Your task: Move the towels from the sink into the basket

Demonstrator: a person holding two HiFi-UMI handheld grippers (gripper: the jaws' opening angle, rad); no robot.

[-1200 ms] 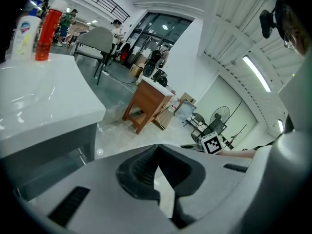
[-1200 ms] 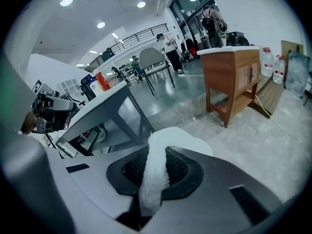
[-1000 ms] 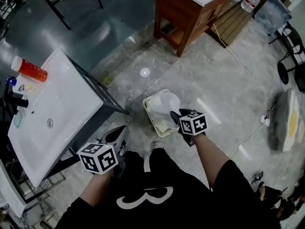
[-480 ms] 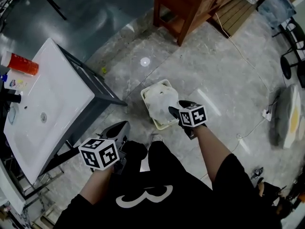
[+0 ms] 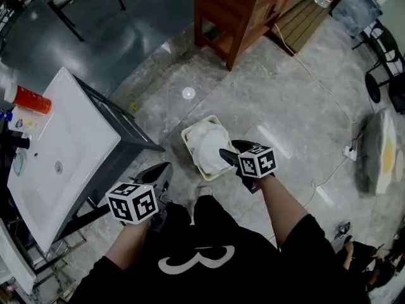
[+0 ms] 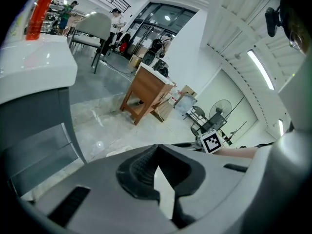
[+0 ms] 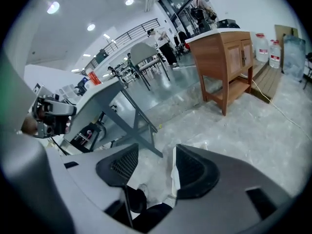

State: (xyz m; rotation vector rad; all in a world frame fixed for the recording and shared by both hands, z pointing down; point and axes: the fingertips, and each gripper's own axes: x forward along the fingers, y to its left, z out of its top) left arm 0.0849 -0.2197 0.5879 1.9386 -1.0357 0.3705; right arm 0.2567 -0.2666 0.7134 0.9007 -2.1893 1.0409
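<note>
While the right tongs (image 7: 153, 160) are opening above the basket (image 5: 196, 126) at the middle of the head view, the white towel (image 5: 209, 145) lies heaped inside it. Only a sliver of cloth shows beside one pad and nothing is pinched, so this looks like the drop-off step. The left tongs (image 6: 156, 151), at lower left, are closed together on nothing. The sink (image 5: 76, 138) at the left edge shows a bare basin with no towel I can see. The next move is probably to lift clear and check the basin. An orange bottle (image 5: 31, 99) lies at the sink's upper corner, the grey frame (image 5: 136, 141) juts between sink and basket, and a wooden cabinet (image 5: 231, 8) stands at the top.
</note>
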